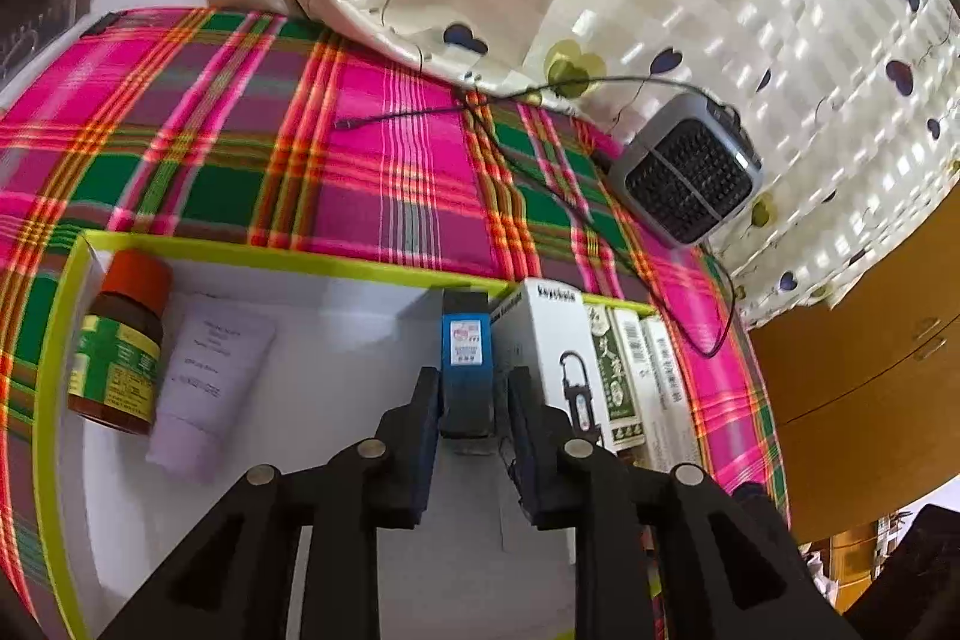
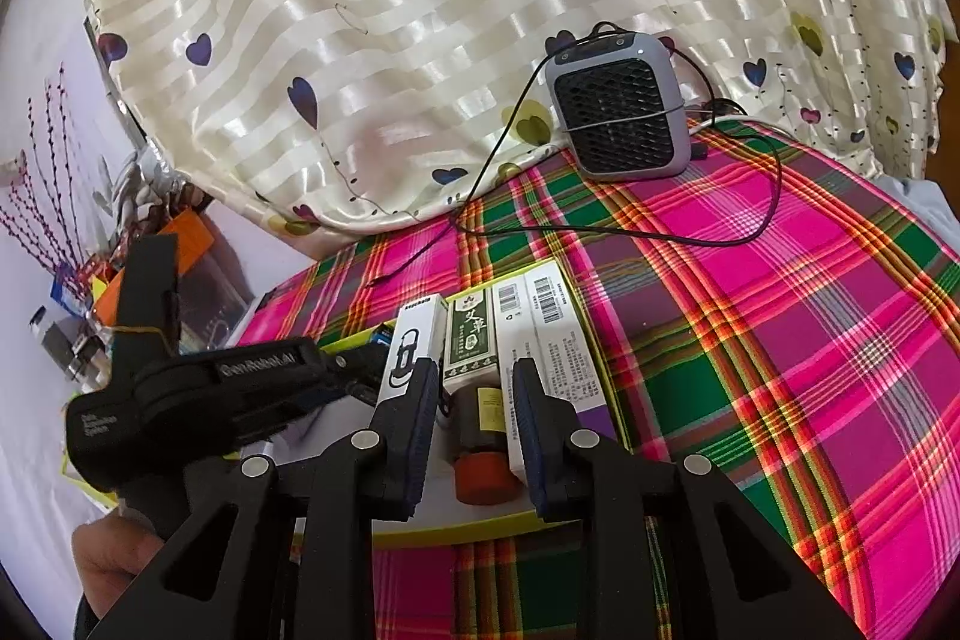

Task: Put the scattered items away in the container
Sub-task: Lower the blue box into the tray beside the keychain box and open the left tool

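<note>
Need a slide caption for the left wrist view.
Left gripper open around a blue box standing in the white tray.

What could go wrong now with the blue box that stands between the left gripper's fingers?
The blue box stands upright on a narrow end in the container, loose between the fingers of the left gripper; pulling back askew may tip it. The black cable lies near the container and might snag.
</note>
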The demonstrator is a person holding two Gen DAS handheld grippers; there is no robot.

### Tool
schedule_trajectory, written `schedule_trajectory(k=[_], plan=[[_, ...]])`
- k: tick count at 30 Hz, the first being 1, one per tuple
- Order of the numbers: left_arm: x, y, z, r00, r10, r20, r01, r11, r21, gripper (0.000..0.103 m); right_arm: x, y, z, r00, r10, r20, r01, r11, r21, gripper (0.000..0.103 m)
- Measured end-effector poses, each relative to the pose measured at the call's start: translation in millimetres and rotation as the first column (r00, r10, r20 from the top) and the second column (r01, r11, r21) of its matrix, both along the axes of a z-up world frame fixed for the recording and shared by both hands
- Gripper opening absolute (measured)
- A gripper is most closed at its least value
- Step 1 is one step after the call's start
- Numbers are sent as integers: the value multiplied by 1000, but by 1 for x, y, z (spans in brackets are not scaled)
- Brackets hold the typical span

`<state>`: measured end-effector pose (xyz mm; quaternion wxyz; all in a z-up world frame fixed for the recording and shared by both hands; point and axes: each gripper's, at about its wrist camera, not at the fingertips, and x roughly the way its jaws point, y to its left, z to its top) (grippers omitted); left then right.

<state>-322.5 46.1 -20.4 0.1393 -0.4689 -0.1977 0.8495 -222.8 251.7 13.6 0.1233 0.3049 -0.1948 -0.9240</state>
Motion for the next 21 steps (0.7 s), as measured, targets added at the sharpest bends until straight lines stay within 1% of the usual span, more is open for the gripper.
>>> schedule_trajectory(k=[3, 7, 12, 15, 21], plan=[[0, -2, 6, 1000, -8, -20, 8, 1000, 18, 25, 0, 0, -1, 1000, 1, 2, -1, 1000, 2, 28], [-4, -2, 5, 1000, -30, -5, 30, 998, 58, 25, 0, 0, -1, 1000, -1, 2, 1, 1000, 4, 28], [4, -3, 12, 999, -37, -26, 39, 998, 49, 25, 0, -1, -2, 1000, -3, 2, 2, 1000, 8, 28], [19, -10, 18, 998, -32, -58, 34, 998, 44, 25, 0, -1, -1, 1000, -2, 1, 2, 1000, 8, 28], [76, -33, 37, 989, 4, -151, -1, 1000, 21, 25, 3, -4, 3, 1000, 17, -18, -17, 1000, 2, 28]])
